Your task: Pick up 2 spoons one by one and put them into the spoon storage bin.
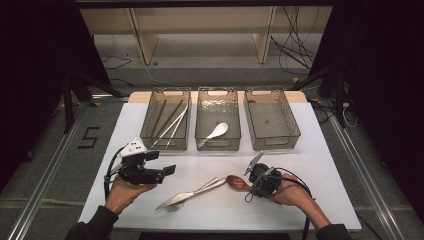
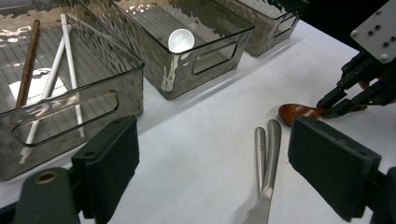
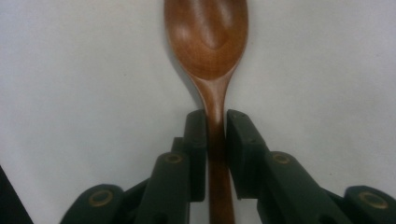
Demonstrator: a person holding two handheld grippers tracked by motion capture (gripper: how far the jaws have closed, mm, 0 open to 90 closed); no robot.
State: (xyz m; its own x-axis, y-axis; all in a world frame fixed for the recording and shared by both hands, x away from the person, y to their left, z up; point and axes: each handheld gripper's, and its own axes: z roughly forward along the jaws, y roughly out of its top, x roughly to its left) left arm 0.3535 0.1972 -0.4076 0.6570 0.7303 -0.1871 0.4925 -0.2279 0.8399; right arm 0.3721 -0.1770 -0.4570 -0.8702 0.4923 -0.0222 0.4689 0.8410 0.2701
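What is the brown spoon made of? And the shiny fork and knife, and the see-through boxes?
The brown spoon looks like wood with a smooth, slightly glossy finish: you can see reddish-brown grain. The fork and knife look like brushed metal, probably steel, grey and reflective. The boxes seem to be smoky clear plastic, since their contents show through the rippled walls.

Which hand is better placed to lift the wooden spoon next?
Right. The right gripper has its jaws closed on the wooden spoon at the handle, while the left gripper is open and apart from it.

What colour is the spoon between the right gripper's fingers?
Reddish-brown wood; the spoon shows best in the right gripper view.
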